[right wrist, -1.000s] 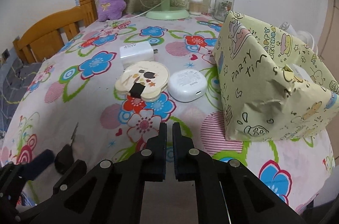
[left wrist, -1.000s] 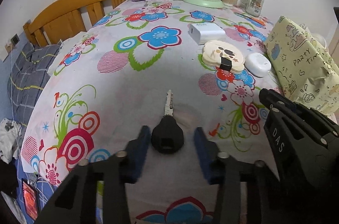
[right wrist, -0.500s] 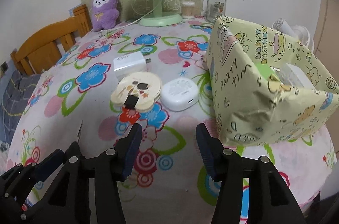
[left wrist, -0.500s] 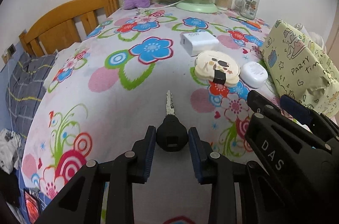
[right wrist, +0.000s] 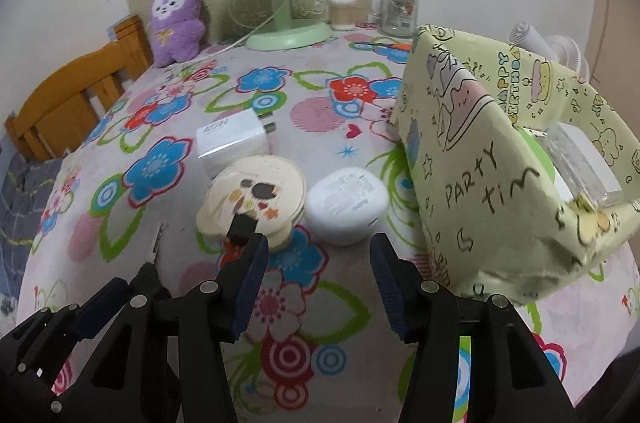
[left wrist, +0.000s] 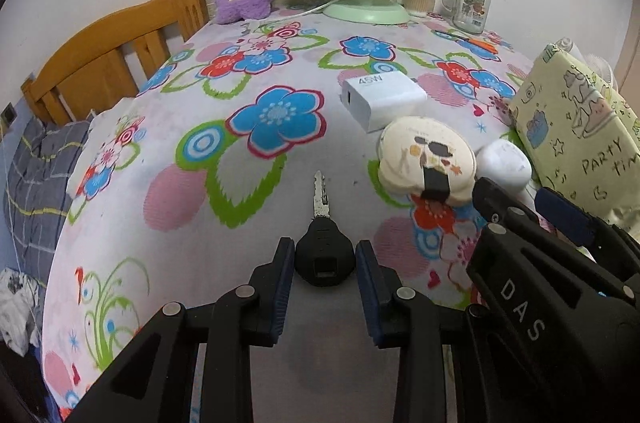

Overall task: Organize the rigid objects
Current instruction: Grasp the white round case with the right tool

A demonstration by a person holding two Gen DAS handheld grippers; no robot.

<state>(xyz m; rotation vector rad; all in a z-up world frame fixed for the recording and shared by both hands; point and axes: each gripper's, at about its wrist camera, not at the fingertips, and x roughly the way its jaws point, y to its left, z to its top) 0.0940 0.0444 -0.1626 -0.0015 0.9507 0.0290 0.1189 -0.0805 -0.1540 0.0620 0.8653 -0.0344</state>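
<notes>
Betw. left claw [left wrist: 325,265] pads, clamped: key [left wrist: 323,235], blade pointing straight away; right claw [right wrist: 316,263] apart.

Bare cloth [left wrist: 168,159] lies open left of the key [left wrist: 322,243]. Rightward, compact [right wrist: 252,201], case [right wrist: 346,207] and charger [right wrist: 232,141] crowd together, the box [right wrist: 480,183] walling beyond.

Matt black plastic key [left wrist: 325,255] head, dull metal blade, on printed cloth [left wrist: 256,183]
</notes>
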